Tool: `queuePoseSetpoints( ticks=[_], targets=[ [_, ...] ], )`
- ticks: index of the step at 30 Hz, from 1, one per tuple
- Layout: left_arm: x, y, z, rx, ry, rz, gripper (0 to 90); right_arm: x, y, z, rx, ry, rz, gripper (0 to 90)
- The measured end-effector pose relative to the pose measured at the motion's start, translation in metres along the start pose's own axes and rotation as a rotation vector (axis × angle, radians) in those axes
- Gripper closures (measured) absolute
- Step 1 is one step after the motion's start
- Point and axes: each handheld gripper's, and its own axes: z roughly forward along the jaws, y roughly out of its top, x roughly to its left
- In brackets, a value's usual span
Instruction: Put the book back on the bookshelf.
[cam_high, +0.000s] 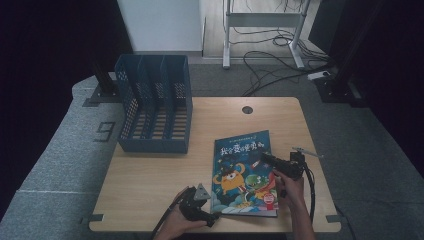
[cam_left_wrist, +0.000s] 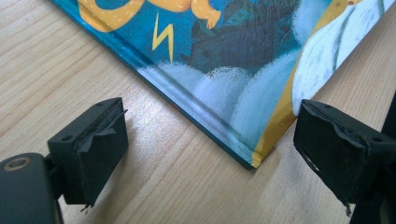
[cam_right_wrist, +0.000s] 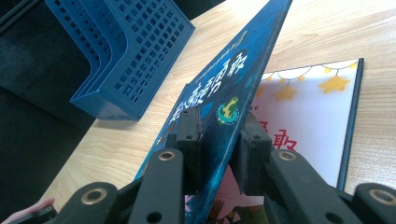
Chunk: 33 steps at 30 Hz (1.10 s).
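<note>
A picture book (cam_high: 242, 170) with a dark blue cartoon cover lies on the wooden table (cam_high: 150, 175), right of the middle. My right gripper (cam_high: 267, 158) is at the book's right edge. In the right gripper view it (cam_right_wrist: 219, 121) is shut on the front cover (cam_right_wrist: 233, 84), which is raised at an angle above a white page with yellow stars (cam_right_wrist: 308, 107). My left gripper (cam_high: 209, 210) sits low at the book's near left corner. In the left gripper view its (cam_left_wrist: 215, 140) jaws stand wide open on either side of that corner (cam_left_wrist: 233, 56), not touching it.
A blue plastic file rack (cam_high: 155, 110) with three slots stands at the table's back left, also in the right gripper view (cam_right_wrist: 130, 51). A round cable hole (cam_high: 247, 109) is near the far edge. Cables lie on the floor beyond the table.
</note>
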Motion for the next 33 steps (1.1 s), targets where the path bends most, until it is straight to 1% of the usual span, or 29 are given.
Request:
queuePoseSetpoints(
  ticks=[11, 19, 21, 23, 26, 27, 28, 29, 30, 32, 33],
  targets=[
    [0.001, 0.0, 0.002, -0.007, 0.003, 0.0, 6.5, 0.005, 0.001, -0.001, 0.001, -0.008, -0.015, 72.9],
    [0.004, 0.0, 0.003, -0.014, -0.006, -0.009, 4.6, 0.005, 0.001, 0.0, 0.023, 0.031, -0.004, 73.9],
    [0.004, 0.001, 0.003, -0.015, -0.008, -0.007, 4.4, 0.005, 0.001, 0.0, 0.022, 0.031, -0.006, 74.1],
    [0.005, 0.001, 0.003, -0.014, -0.01, -0.005, 4.1, 0.007, 0.001, -0.001, 0.009, 0.034, -0.025, 74.4],
    [0.005, 0.001, 0.003, -0.015, -0.008, -0.006, 4.1, 0.01, 0.001, -0.002, -0.002, 0.037, -0.035, 74.5],
    [0.006, 0.001, 0.003, -0.018, -0.006, -0.012, 4.1, 0.013, 0.002, -0.003, -0.014, 0.04, -0.049, 74.6],
    [0.006, 0.001, 0.003, -0.018, -0.006, -0.012, 4.1, 0.013, 0.002, -0.003, -0.014, 0.04, -0.049, 74.6],
    [0.006, 0.001, 0.003, -0.02, -0.003, -0.016, 4.1, 0.017, 0.003, -0.005, -0.024, 0.038, -0.07, 74.6],
    [0.006, 0.001, 0.003, -0.02, -0.003, -0.016, 4.1, 0.017, 0.003, -0.005, -0.024, 0.038, -0.07, 74.6],
    [0.007, 0.001, 0.004, -0.021, 0.0, -0.021, 4.1, 0.022, 0.004, -0.007, -0.04, 0.042, -0.086, 74.6],
    [0.007, 0.001, 0.004, -0.022, 0.002, -0.024, 4.1, 0.027, 0.005, -0.009, -0.058, 0.047, -0.112, 74.6]
  ],
)
